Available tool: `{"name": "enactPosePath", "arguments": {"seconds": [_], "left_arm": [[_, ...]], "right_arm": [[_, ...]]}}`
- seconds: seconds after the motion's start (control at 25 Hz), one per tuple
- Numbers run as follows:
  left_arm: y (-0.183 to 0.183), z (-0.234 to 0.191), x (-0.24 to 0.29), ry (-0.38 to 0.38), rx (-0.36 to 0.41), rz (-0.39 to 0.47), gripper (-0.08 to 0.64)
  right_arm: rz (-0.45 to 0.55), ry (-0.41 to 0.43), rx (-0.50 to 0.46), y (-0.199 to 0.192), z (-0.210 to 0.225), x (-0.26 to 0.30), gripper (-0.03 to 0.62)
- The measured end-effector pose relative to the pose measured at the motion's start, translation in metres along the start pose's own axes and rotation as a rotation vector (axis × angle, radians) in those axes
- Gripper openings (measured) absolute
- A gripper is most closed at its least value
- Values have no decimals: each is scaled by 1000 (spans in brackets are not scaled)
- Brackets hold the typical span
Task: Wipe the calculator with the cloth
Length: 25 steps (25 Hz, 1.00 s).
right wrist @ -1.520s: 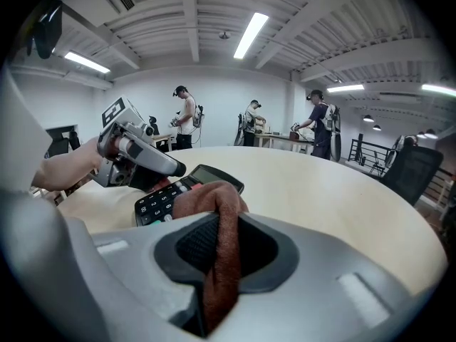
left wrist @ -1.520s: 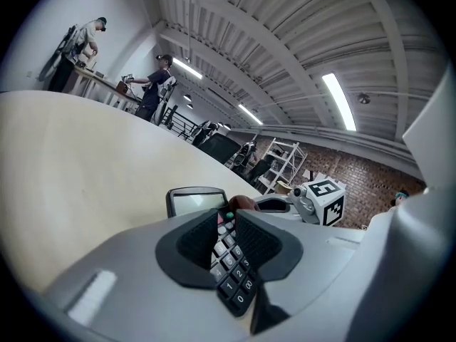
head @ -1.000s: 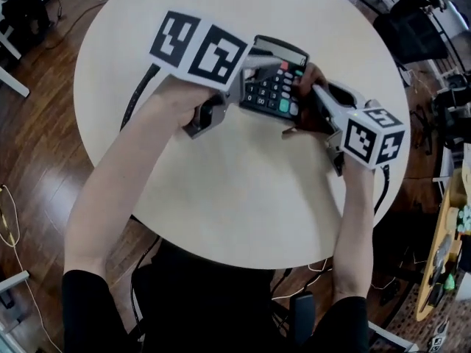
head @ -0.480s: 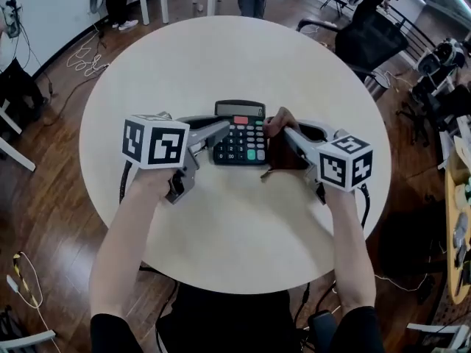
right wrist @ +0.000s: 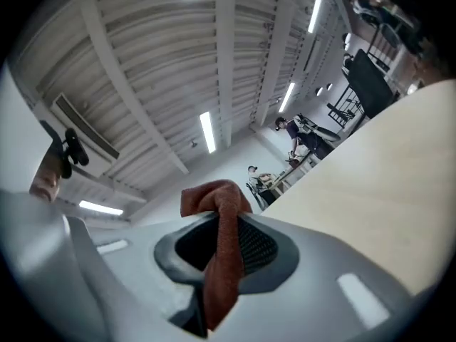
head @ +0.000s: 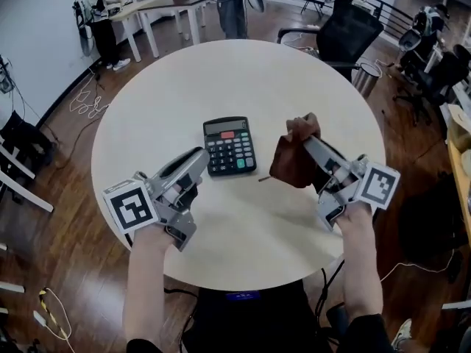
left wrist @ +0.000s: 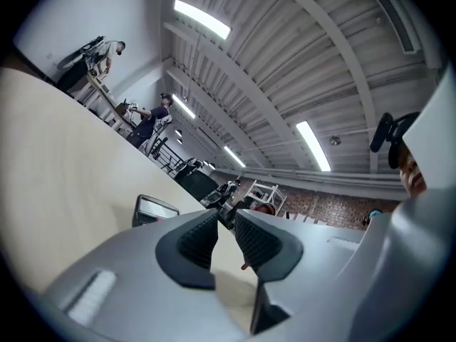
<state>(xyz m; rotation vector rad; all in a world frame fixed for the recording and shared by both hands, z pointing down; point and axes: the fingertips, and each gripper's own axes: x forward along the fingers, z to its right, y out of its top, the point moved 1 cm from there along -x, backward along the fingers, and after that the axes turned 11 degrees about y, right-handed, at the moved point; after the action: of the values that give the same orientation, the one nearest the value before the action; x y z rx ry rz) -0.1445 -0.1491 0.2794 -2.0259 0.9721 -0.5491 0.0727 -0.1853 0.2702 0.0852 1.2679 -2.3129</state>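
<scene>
The calculator (head: 230,146) lies flat near the middle of the round, pale table (head: 294,79). Its screen is on the far side and its keys face up. In the left gripper view the calculator (left wrist: 155,209) shows as a small dark box on the table, past the claw's tips.

The cloth (head: 294,160) is red-brown. It is to the right of the calculator, with a gap of bare table between the 2. It is bunched up and hangs from the right gripper (head: 309,140), and I cannot tell if its low end rests on the table. In the right gripper view the 2 jaws of the right gripper (right wrist: 224,223) are pressed tight on the cloth (right wrist: 221,255). One end pokes out past the tips and the other end hangs down toward the camera.

The left gripper (head: 200,155) is to the left of the calculator, and its tip is just beside the calculator's left edge. From above I cannot tell if it touches. In its own view, the left gripper (left wrist: 226,216) has its jaws almost together at the tips, with only a thin slit and nothing in it.

Each gripper has a cube with black and white squares: 1 at the left (head: 131,206) and 1 at the right (head: 379,186).

Around the table is a brown wood floor (head: 44,219). A black chair (head: 346,35) stands at the far side – and people stand by another table (head: 158,2) at the back.
</scene>
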Motion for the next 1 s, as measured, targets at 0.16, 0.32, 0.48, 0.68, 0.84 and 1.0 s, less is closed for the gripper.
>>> {"name": "enactPosePath", "arguments": {"seconds": [0.16, 0.32, 0.48, 0.68, 0.84, 1.0], "left_arm": [[-5, 34, -19, -54, -63, 72, 64], [-12, 64, -27, -109, -89, 70, 64], [-2, 85, -27, -179, -138, 87, 64], [-3, 90, -28, -179, -180, 96, 64], [-3, 99, -31, -206, -191, 92, 64], [-1, 104, -31, -227, -182, 95, 64]], "right_arm": [[109, 93, 67, 3, -33, -16, 67], [154, 148, 101, 0, -53, -22, 67], [158, 206, 113, 7, -69, -12, 67], [138, 234, 100, 6, -85, 1, 67], [115, 244, 105, 2, -95, 6, 67], [116, 250, 78, 3, -102, 6, 67]]}}
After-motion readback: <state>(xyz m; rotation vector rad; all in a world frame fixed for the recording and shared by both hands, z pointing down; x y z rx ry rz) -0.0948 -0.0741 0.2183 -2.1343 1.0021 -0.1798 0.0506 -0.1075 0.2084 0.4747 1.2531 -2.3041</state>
